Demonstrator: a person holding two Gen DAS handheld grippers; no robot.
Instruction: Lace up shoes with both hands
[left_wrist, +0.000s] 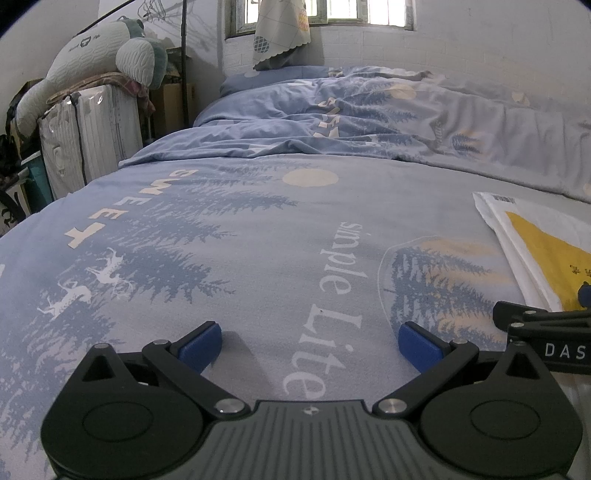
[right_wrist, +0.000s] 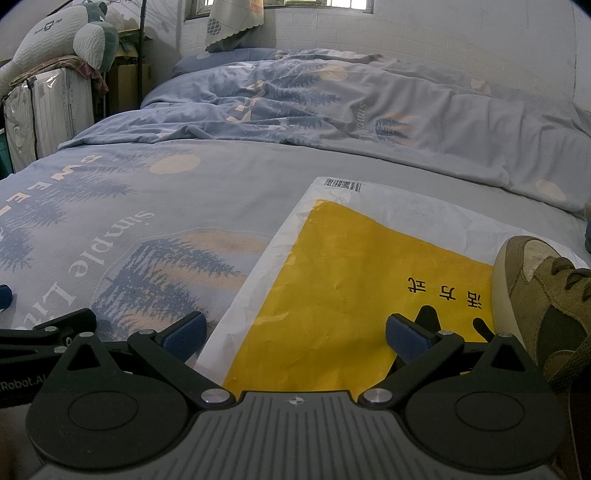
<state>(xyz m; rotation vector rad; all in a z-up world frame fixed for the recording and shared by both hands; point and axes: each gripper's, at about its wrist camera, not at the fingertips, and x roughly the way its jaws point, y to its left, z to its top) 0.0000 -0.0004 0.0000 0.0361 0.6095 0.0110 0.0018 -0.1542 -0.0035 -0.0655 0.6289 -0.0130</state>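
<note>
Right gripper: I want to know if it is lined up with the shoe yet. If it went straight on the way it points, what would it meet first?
Probably not the shoe, which sits off to its right. The open right gripper points down at the yellow and white mailer bag on the bed.

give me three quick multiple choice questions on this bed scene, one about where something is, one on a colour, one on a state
1. Where does the shoe sit?
A. on the yellow and white bag
B. on the suitcase
C. on the window sill

2. What colour are the shoe's laces?
A. red
B. olive brown
C. white

3. How does the right gripper stand?
A. shut on a lace
B. shut on the bag
C. open, holding nothing

Answers:
1 A: the shoe rests on the bag at the right edge of the right wrist view.
2 B: the laces match the shoe's olive brown upper.
3 C: its blue pads are wide apart with only the bag below them.
</note>
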